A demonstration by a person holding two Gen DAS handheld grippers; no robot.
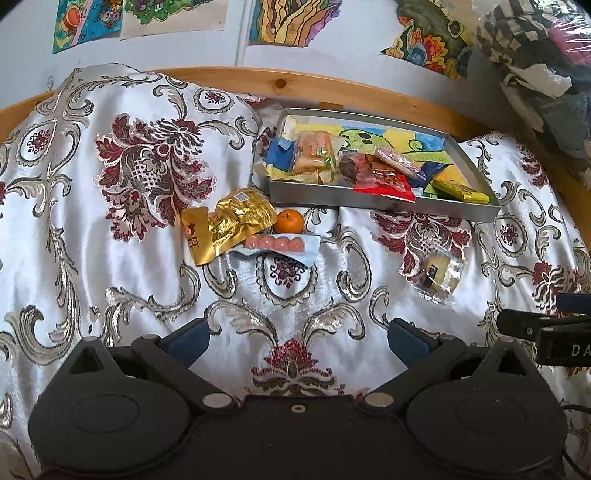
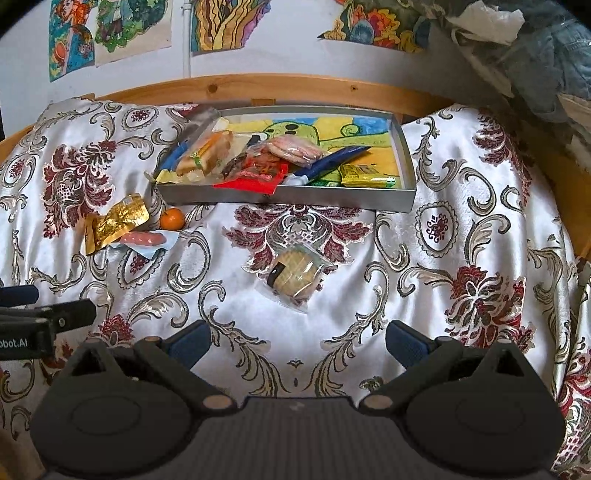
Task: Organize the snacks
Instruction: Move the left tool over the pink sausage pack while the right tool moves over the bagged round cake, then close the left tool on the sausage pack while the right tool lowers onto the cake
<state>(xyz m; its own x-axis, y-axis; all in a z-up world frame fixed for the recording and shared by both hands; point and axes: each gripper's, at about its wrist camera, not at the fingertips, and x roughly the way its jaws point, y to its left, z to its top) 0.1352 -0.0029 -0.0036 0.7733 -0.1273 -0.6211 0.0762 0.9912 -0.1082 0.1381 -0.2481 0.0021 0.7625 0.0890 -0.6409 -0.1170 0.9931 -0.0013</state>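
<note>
A grey metal tray holding several wrapped snacks lies at the far side of the bed. On the cloth in front of it lie a gold foil pouch, a small orange, a pink sausage pack and a clear-wrapped cracker stack. My left gripper is open and empty, well short of the pouch group. My right gripper is open and empty, just short of the cracker stack.
A silver and red floral cloth covers the bed, with a wooden rail behind it and drawings on the wall. Piled clothes and plastic sit at the far right. Each gripper's body shows at the other view's edge.
</note>
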